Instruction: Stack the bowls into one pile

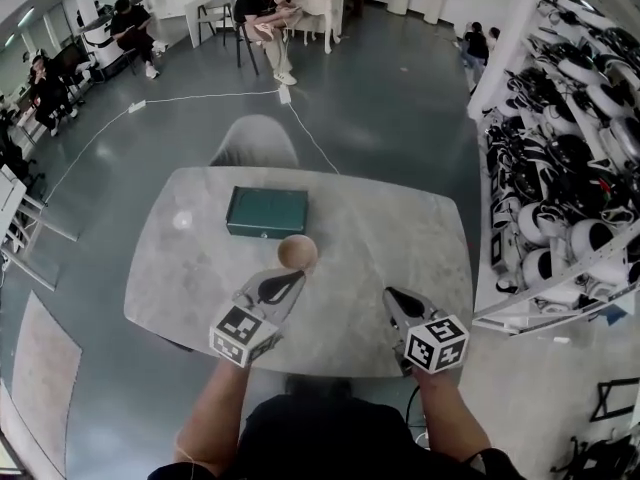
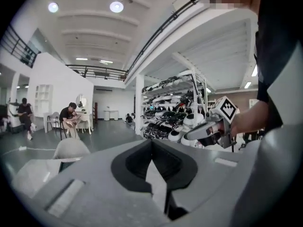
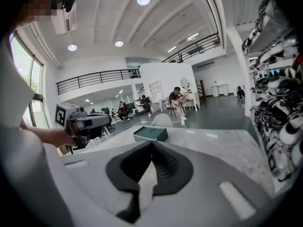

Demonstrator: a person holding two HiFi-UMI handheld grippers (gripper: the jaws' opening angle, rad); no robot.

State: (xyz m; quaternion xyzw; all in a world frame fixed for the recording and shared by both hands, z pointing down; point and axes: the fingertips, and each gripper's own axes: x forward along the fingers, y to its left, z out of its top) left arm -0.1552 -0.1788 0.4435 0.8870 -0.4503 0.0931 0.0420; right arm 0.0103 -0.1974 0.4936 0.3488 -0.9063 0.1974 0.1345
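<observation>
Bowl (image 1: 297, 252) on table (image 1: 385, 233); left tool (image 1: 295, 278), right tool (image 1: 391, 294) closed.

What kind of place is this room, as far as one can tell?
Probably a large open workshop or studio hall, not a home: tall shelves of black-and-white gear, seated people at the far end, and a railed mezzanine.

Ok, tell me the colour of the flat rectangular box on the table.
The flat rectangular box is dark teal-green, seen best in the head view.
</observation>
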